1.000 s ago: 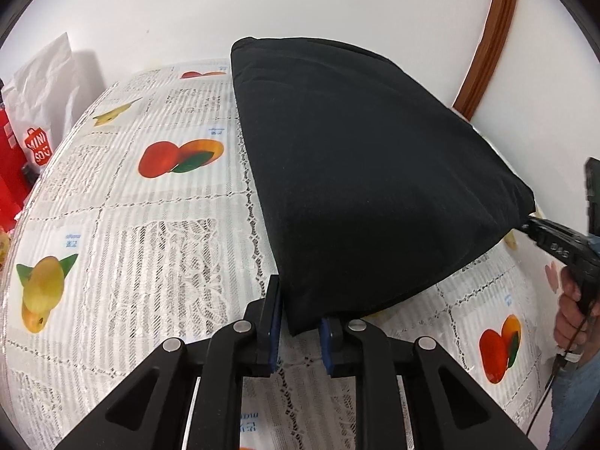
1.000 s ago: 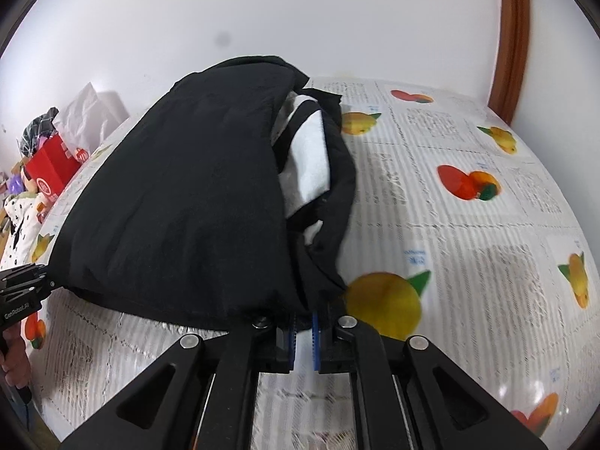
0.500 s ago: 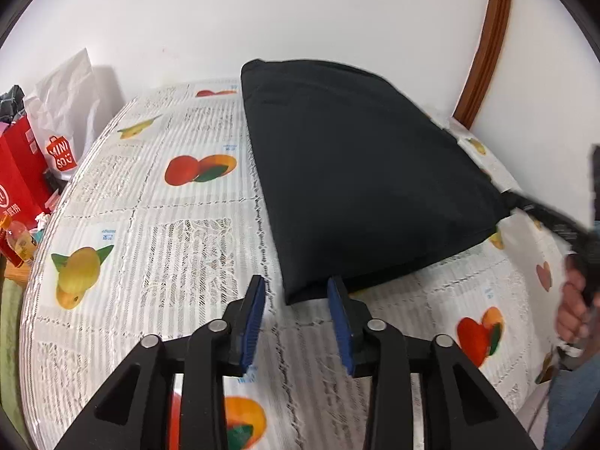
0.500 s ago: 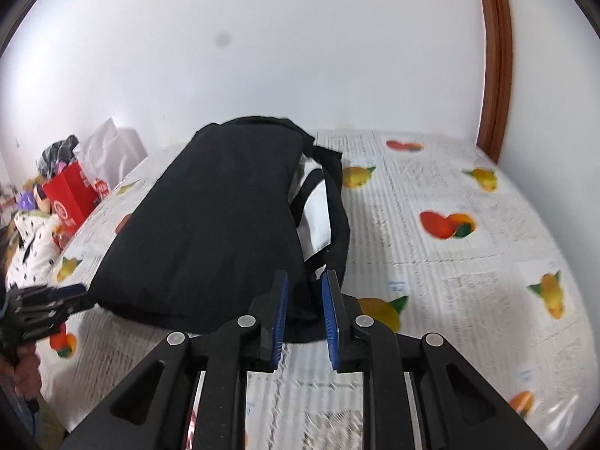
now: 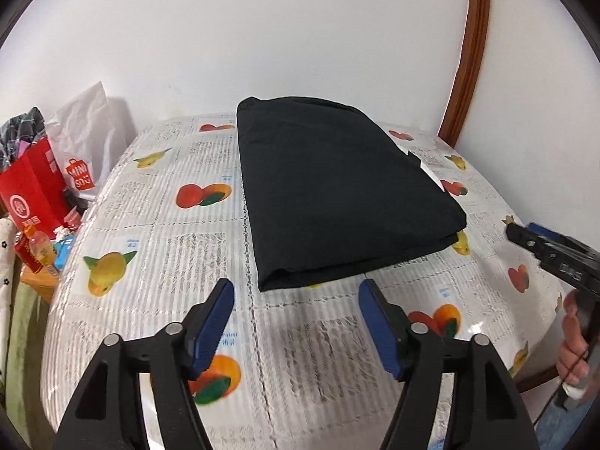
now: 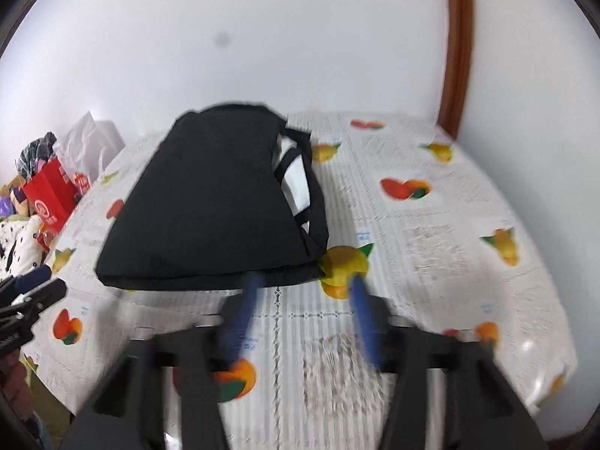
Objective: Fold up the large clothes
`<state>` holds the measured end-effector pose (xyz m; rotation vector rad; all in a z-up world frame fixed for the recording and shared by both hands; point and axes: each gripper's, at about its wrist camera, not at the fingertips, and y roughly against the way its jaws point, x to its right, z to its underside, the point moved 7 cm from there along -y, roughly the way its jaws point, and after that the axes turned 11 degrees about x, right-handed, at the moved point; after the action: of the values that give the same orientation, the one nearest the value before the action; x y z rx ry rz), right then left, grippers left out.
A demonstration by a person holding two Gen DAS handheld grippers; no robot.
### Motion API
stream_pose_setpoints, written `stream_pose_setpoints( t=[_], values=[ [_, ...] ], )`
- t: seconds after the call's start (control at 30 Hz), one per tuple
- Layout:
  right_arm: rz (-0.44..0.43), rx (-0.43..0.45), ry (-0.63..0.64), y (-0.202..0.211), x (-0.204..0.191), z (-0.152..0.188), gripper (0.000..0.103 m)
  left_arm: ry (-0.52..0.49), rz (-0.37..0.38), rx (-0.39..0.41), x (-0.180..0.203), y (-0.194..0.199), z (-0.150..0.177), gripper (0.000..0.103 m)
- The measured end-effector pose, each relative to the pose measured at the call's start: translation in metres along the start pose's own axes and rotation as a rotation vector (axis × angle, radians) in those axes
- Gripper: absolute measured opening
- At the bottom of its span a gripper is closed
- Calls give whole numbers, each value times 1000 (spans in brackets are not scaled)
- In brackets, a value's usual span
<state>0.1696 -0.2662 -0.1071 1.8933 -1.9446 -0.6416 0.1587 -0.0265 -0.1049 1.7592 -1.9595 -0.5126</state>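
Note:
A folded black garment point(image 5: 337, 195) lies flat on the table with the fruit-print cloth point(image 5: 157, 247). In the right wrist view the black garment point(image 6: 217, 206) shows a white panel with black stripes at its right edge. My left gripper point(image 5: 296, 292) is open and empty, just short of the garment's near left corner. My right gripper point(image 6: 303, 285) is open and empty, blurred, just short of the near right corner. The right gripper also shows at the right edge of the left wrist view point(image 5: 551, 251).
A red shopping bag point(image 5: 33, 191) and a white bag point(image 5: 90, 138) stand off the table's left side with clutter. A white wall and a brown wooden frame point(image 5: 468, 60) are behind the table. The table's front edge is near me.
Both grippers let go of the garment's near corners, opened wide and pulled back toward me. The garment now lies flat and folded on the table.

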Motion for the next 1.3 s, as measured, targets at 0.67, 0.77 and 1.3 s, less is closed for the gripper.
stream_pose_setpoints(
  t=[0.67, 0.77, 1.3],
  values=[
    [111, 109, 7, 123, -3, -3, 100, -5, -99, 130, 12, 95, -10, 98],
    [118, 112, 0, 127, -1, 0, 100, -14, -101, 140, 14, 98, -10, 98],
    [125, 109, -20, 135, 3, 7, 100, -13, -78, 123, 18, 100, -4, 98]
  ],
)
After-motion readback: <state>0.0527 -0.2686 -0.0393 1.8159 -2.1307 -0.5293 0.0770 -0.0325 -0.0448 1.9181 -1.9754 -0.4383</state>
